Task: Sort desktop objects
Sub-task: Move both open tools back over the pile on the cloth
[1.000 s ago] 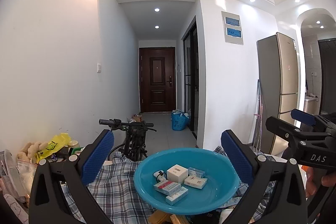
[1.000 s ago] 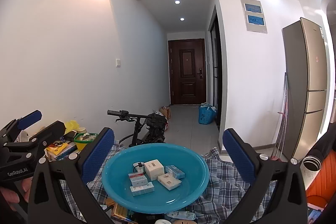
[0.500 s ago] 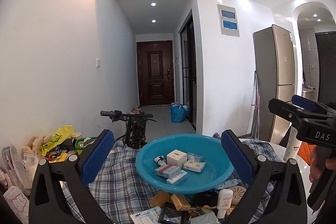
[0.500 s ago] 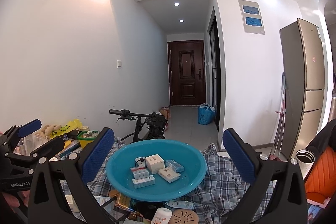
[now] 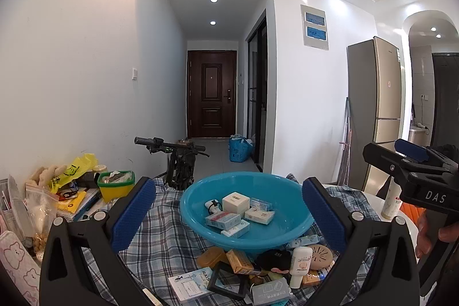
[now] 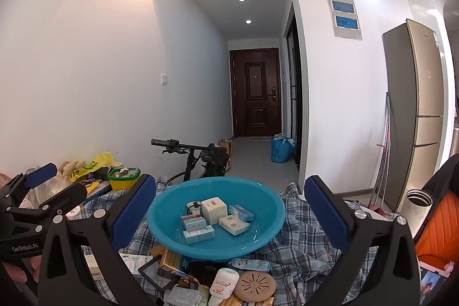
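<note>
Both grippers are held level above the table's near edge — the left gripper and right gripper are spread wide, nothing held. Past the small things, boxes are seen inside the blue bowl — mid-table.

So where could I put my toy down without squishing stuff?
On the bare checked cloth right of the blue basin, or the cloth left of it. The near edge is crowded with a white bottle, boxes and a round tan disc.
</note>
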Demonstrator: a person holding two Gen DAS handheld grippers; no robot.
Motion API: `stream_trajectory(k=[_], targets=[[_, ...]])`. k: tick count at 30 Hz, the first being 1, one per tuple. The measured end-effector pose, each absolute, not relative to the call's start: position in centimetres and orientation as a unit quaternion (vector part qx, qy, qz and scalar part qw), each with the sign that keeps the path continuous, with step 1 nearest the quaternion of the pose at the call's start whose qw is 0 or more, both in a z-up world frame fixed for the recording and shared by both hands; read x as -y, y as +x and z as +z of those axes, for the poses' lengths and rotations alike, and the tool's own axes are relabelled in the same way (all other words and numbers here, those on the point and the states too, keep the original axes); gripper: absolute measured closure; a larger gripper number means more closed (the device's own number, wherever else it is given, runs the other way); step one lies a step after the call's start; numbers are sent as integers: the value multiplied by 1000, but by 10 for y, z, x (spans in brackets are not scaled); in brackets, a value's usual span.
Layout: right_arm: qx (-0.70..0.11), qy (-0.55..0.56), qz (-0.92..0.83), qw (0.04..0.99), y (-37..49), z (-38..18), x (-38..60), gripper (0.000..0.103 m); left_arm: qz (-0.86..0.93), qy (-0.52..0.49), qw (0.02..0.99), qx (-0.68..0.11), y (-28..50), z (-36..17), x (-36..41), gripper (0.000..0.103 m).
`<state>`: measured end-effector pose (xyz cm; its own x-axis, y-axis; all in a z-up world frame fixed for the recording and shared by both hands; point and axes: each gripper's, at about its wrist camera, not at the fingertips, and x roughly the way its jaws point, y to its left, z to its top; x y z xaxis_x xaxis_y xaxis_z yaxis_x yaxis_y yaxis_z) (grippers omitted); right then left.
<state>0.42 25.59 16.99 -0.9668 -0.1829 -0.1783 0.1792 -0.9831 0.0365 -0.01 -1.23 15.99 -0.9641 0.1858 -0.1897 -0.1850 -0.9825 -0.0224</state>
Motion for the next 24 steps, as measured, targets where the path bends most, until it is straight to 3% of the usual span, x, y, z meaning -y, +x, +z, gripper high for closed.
stream_trajectory(k=[13, 24], targets=[[6, 125, -987, 103, 7, 124, -256, 0, 987, -134, 89, 3, 0, 114, 17, 0], [-2, 110, -990, 87, 24, 77, -259, 0, 991, -106, 83, 6, 2, 69, 8, 0]])
